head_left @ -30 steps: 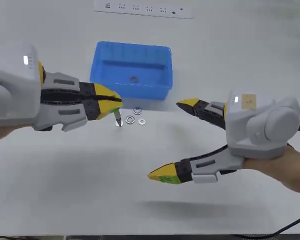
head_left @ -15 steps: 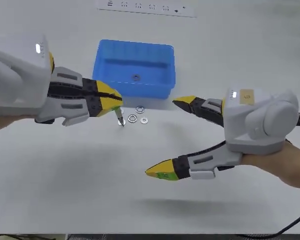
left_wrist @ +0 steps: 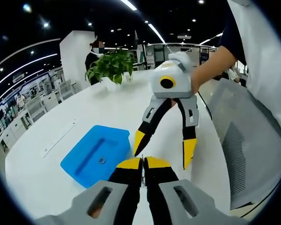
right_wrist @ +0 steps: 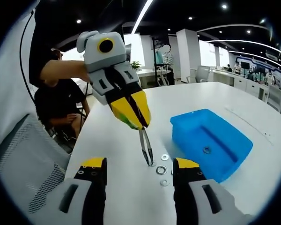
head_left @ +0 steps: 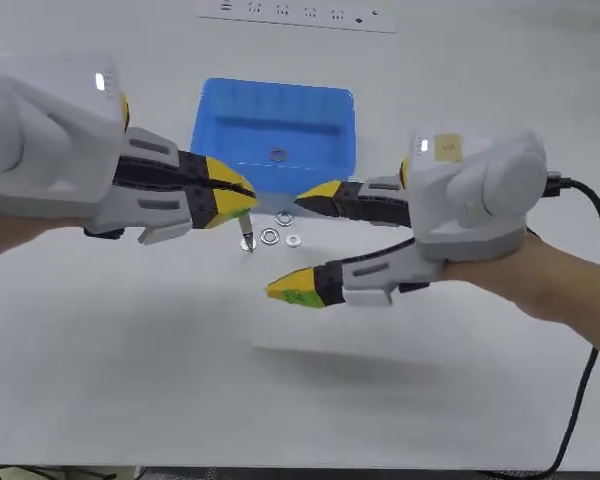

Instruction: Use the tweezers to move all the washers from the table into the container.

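Beside the container (head_left: 270,180), washers (head_left: 270,237): three are seen lying loose and close together on the white surface (head_left: 180,350), just in front of the front wall.
Container: a blue open tray is set upright at the far middle of the surface; one further washer (head_left: 277,154) is seen on its floor.
Left claw (head_left: 248,196): the jaws are clenched on the tweezers (head_left: 246,238), and the claw is held above the surface, left of the washers.
Tweezers: they are gripped by the upper end and pointed steeply down. The tips are set at the surface just beside the nearest washer (right_wrist: 161,169); whether that washer is touched cannot be told.
Right claw (head_left: 286,242): it is released, with the jaws spread wide and nothing held. It is held above the surface, and in the right gripper view the washers are seen between its two yellow-tipped jaws.
Power strip (head_left: 300,14): it is laid along the far edge of the surface, well apart from the container.
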Available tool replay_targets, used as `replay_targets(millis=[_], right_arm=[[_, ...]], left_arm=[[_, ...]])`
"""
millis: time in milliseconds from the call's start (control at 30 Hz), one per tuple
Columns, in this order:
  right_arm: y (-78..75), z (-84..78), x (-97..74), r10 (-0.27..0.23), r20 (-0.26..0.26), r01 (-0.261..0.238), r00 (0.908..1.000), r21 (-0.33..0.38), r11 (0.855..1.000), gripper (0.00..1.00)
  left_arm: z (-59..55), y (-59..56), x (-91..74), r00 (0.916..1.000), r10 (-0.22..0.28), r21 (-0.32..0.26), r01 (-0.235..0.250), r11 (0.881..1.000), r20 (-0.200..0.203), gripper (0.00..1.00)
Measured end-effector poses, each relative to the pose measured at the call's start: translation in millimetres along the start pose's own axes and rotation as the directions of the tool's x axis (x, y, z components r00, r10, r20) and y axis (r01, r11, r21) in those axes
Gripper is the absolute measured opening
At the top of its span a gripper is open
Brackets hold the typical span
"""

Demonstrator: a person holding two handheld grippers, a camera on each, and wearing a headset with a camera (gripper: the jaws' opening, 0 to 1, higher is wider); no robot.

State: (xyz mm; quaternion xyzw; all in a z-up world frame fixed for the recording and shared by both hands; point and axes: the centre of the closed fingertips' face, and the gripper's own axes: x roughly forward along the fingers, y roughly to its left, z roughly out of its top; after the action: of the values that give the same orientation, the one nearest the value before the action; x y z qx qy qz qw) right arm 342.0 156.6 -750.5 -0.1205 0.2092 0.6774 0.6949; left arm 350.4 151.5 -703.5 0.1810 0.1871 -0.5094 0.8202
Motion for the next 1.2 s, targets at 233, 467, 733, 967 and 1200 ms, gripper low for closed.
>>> replay_targets(millis=[233,467,733,967,1200], right_arm=[[-8.0,-2.5,23.8,0.05,-0.05,-0.052,0.9975,-0.025,0.998,0.36],[-11.5,2.0,32.2,0.082,-0.06,-0.085,0.9949,-0.05,0.995,0.27],[-10.0,0.3,36.1,0.114,-0.077,-0.119,0.9905,-0.063,0.991,0.19],[-5.1,-4.6,36.5,0.126,-0.119,-0.139,0.9849,-0.116,0.983,0.13],[-5.1,3.9,34.4,0.138,-0.082,-0.145,0.9871,-0.087,0.986,0.13]], left_arm=[[-1.1,-0.5,0.0,1.0,-0.007,-0.009,0.007,1.0,0.003,0.05],[-1.3,1.2,0.2,1.0,-0.009,-0.012,0.009,1.0,-0.001,0.05],[-0.1,2.8,1.0,1.0,-0.008,-0.006,0.008,1.0,0.0,0.05],[0.6,2.4,-0.5,1.0,-0.004,-0.013,0.004,1.0,-0.003,0.05],[0.6,2.6,-0.6,1.0,-0.004,-0.021,0.004,1.0,0.003,0.05]])
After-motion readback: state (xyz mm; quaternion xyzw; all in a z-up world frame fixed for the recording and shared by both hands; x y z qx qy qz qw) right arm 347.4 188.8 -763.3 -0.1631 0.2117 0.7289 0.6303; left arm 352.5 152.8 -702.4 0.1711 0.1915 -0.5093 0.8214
